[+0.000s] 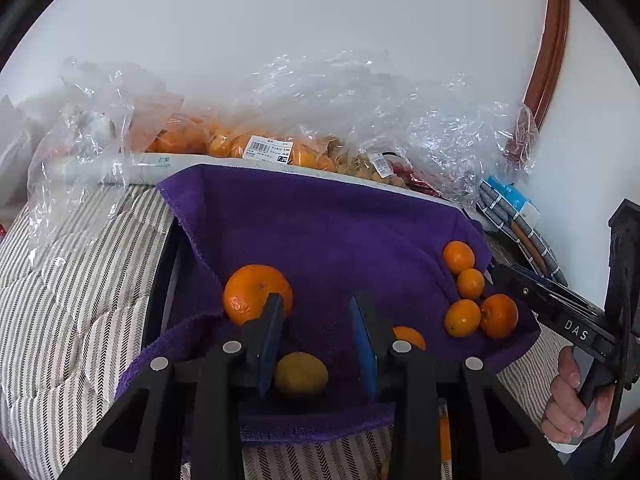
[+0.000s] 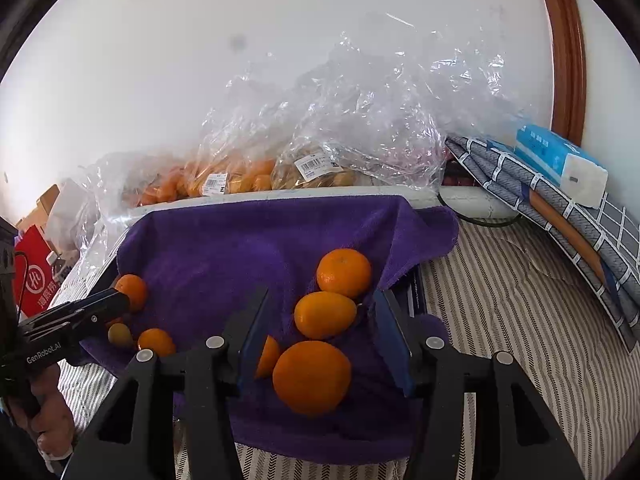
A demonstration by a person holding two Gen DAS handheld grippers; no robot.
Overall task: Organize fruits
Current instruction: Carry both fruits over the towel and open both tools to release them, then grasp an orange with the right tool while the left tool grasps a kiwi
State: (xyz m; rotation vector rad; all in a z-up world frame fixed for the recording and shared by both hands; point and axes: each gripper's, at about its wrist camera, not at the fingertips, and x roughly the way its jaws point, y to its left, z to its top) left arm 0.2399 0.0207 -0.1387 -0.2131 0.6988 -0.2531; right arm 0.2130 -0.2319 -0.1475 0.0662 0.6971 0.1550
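Note:
A purple towel (image 1: 320,232) lines a box and holds several oranges. In the left wrist view my left gripper (image 1: 318,304) is open over the towel, with a large orange (image 1: 252,292) by its left finger and a yellowish fruit (image 1: 301,374) low between the jaws. A cluster of small oranges (image 1: 472,296) lies at the right, beside my right gripper (image 1: 490,270). In the right wrist view my right gripper (image 2: 322,304) is open around three oranges: a big one (image 2: 312,376), an oval one (image 2: 325,314) and a round one (image 2: 344,273). The left gripper (image 2: 120,300) shows at the left.
Clear plastic bags of oranges and other produce (image 2: 248,176) lie behind the towel against the white wall. A tissue pack (image 2: 560,164) rests on folded grey checked fabric (image 2: 560,216) at the right. A red package (image 2: 34,280) stands at the left. Striped bedding (image 1: 72,280) surrounds the box.

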